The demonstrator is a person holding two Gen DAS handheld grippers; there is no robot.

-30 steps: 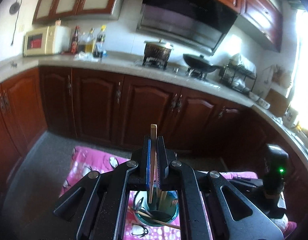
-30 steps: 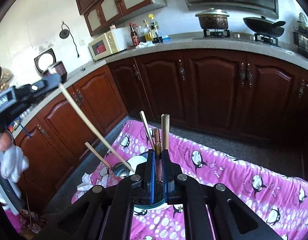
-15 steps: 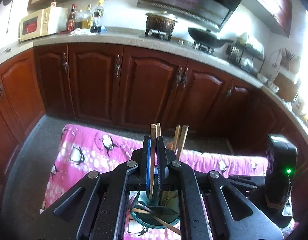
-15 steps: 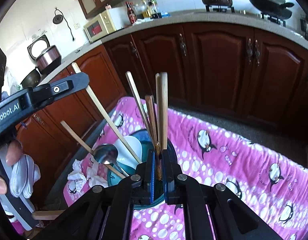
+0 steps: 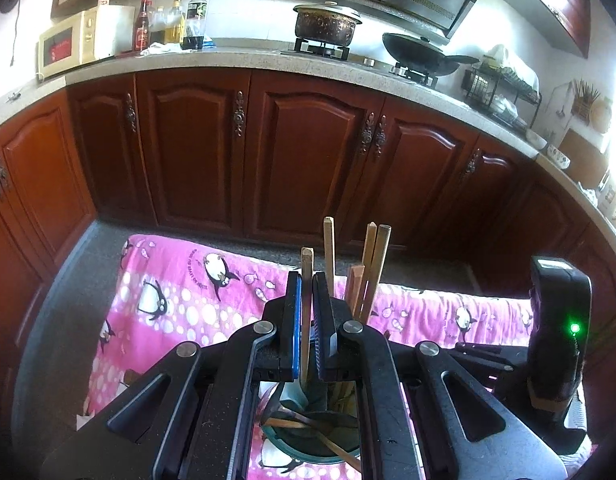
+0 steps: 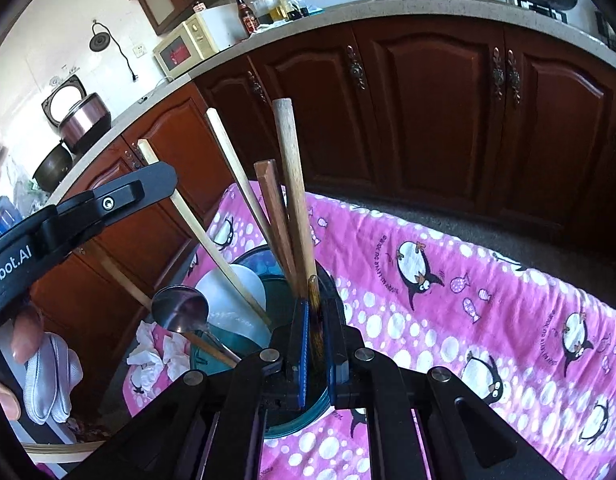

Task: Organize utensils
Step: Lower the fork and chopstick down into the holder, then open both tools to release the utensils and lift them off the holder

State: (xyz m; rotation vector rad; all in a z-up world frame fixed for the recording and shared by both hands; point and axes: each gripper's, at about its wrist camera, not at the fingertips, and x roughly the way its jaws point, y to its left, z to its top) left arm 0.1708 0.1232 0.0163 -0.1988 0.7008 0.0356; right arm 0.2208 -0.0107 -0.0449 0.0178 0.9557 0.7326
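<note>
Gripping a chopstick (image 5: 307, 300), left tool (image 5: 307, 312) – lower end hidden, holder (image 6: 284, 420) half-covered

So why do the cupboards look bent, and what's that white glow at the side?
Left wrist view: the fisheye lens bows the countertop, and light at the right edge washes out to white. Right wrist view: same curving, dark corners, and the nearby left tongs loom large.

A utensil holder (image 6: 276, 300) stands on a blanket (image 6: 448, 280) near its left edge, with chopsticks (image 6: 268, 208) upright inside; a spoon (image 6: 180, 308) leans at its left side.
</note>
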